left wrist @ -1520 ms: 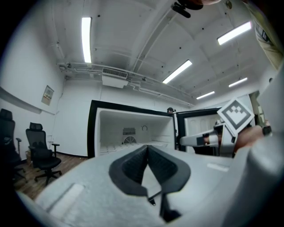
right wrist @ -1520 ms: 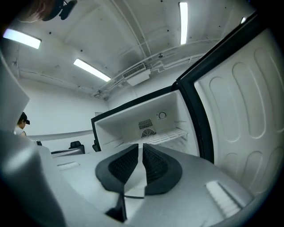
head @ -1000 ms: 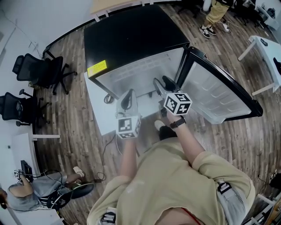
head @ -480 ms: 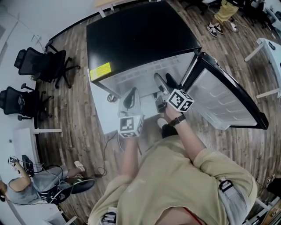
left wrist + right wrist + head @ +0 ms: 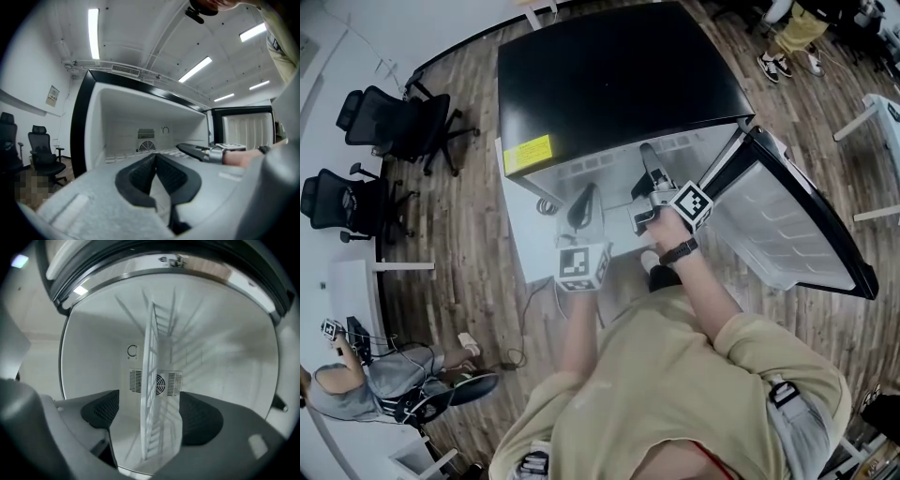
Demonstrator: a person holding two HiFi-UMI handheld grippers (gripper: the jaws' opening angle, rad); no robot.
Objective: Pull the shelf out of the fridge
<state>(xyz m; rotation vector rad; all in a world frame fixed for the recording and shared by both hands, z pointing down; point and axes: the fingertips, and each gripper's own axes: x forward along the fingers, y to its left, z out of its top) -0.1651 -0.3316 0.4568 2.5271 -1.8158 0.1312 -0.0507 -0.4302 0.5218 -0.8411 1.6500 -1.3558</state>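
**Right jaws wide around the shelf, left jaws shut**

Nearest the person, the left hand-held gripper sits level at the mouth of the open fridge. Its jaws meet tip to tip with nothing between them. Just beside it, the right hand-held gripper reaches farther in, rolled onto its side. Its jaws have just been opening and stand wide. The white wire shelf lies between them, and they are not closed on it. The shelf is inside the fridge, running back toward the fan grille on the rear wall. The door hangs open on the right.
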